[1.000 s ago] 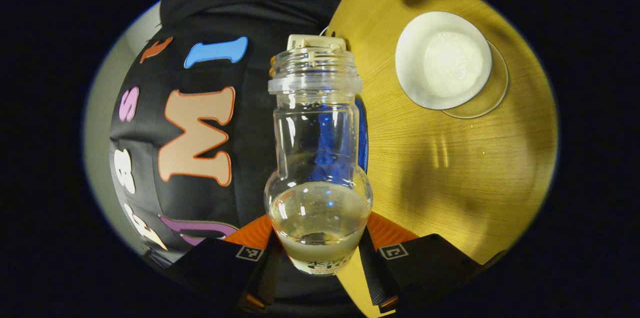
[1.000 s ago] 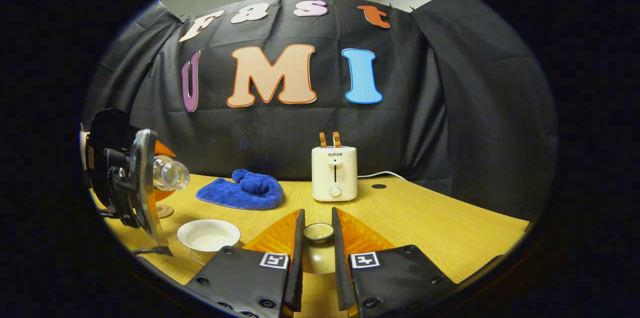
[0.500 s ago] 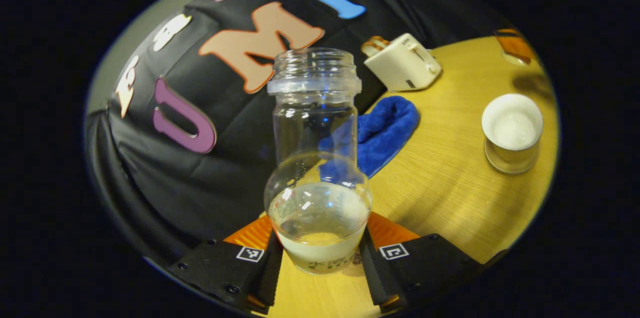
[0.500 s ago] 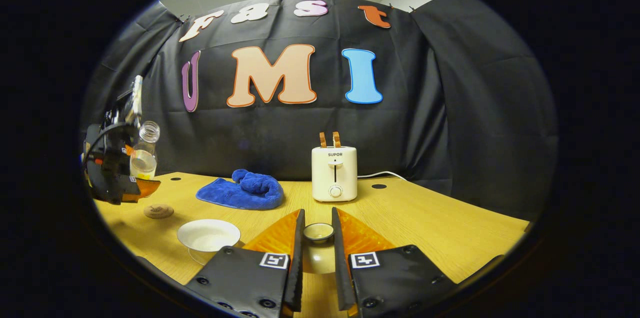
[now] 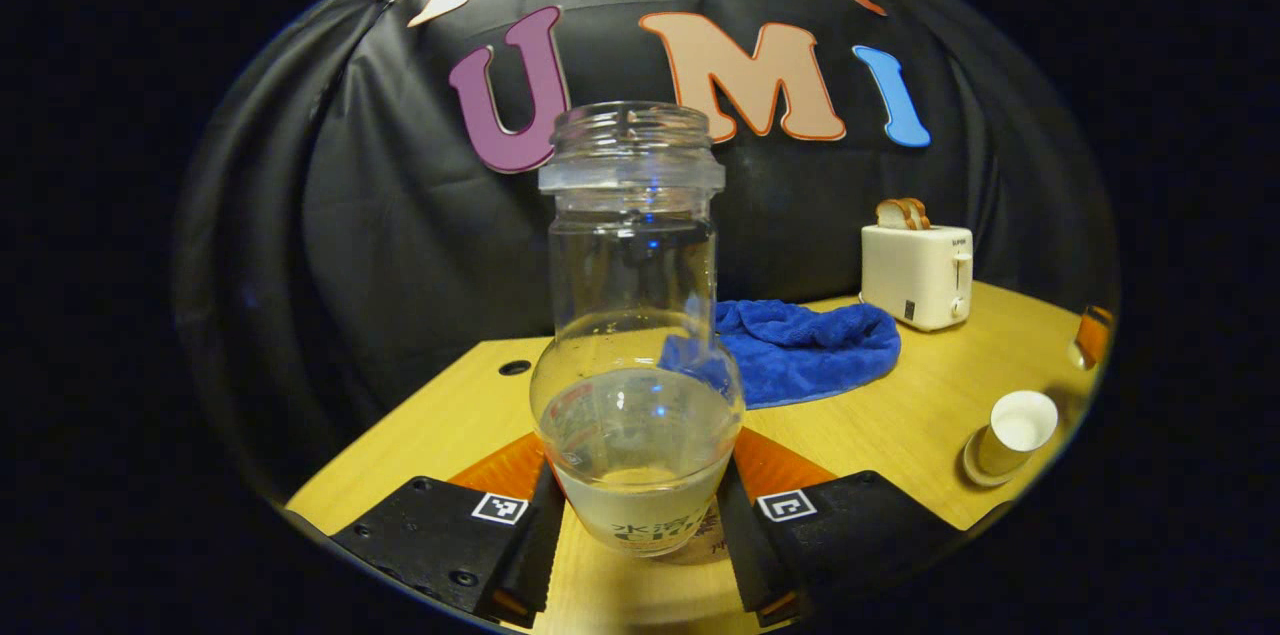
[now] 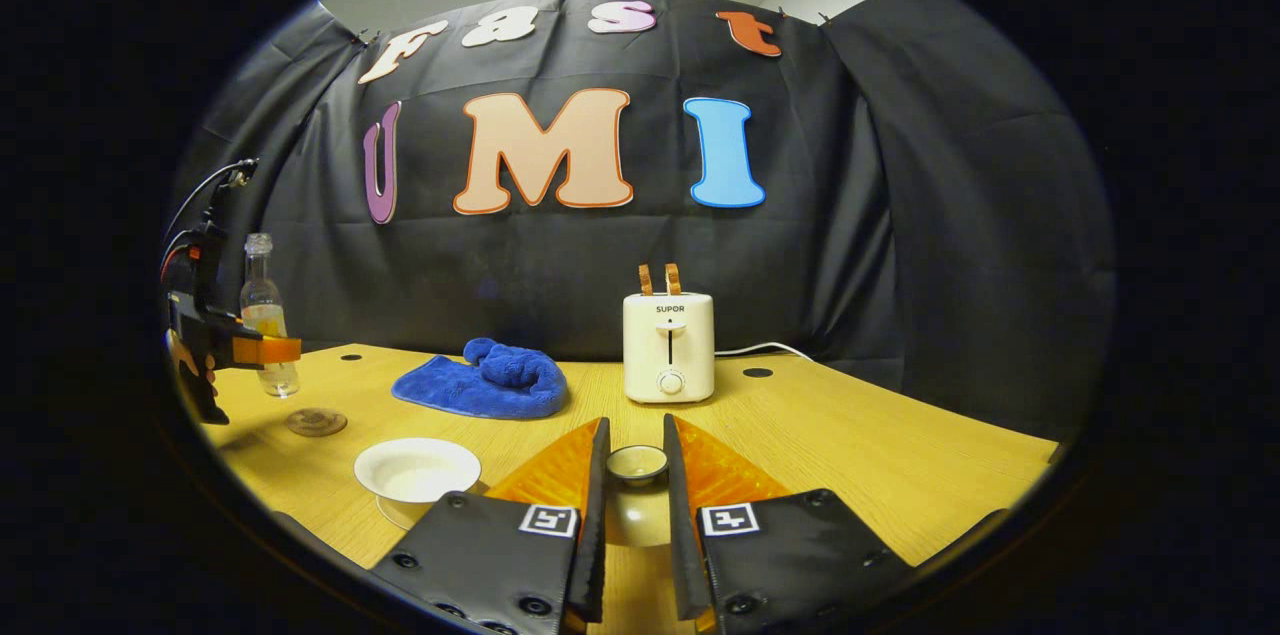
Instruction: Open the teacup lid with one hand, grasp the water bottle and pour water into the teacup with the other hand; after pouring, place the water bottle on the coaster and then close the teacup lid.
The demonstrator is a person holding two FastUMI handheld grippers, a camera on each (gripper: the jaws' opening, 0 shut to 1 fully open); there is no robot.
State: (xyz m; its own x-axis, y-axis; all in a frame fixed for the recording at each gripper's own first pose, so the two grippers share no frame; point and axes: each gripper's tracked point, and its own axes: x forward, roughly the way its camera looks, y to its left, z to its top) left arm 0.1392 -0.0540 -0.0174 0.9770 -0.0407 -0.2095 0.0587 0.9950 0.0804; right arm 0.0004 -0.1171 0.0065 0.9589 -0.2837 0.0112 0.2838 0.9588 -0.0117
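water bottle at centre of the left gripper view, upright, capless, clear, partly filled with pale liquid in its rounded lower body. clamped at the base between both fingers of the left gripper, one finger pressed to each side of the bulb, low centre of frame. same bottle at far left in the right gripper view, upright, held above the table by the left gripper, base clear of the wood. coaster, small round disc, lying flat on the table just below and right of the bottle, not touching it. teacup lower left of centre in the right gripper view, white, open, seated on a clear saucer; in the left gripper view the same teacup at lower right near the frame edge, white liquid-free or filled interior not distinguishable. teacup lid at bottom centre of the right gripper view, small knob up, gripped between the narrow-set fingers of the right gripper; both fingers close against its sides, whether lid rests on the table or is lifted not clear. blue cloth heaped on the table left of centre, behind the teacup. white toaster with two slices standing in its slots, centre of frame, at the back of the table against the black wall, cord trailing right. two small dark holes in the tabletop near the back edge.
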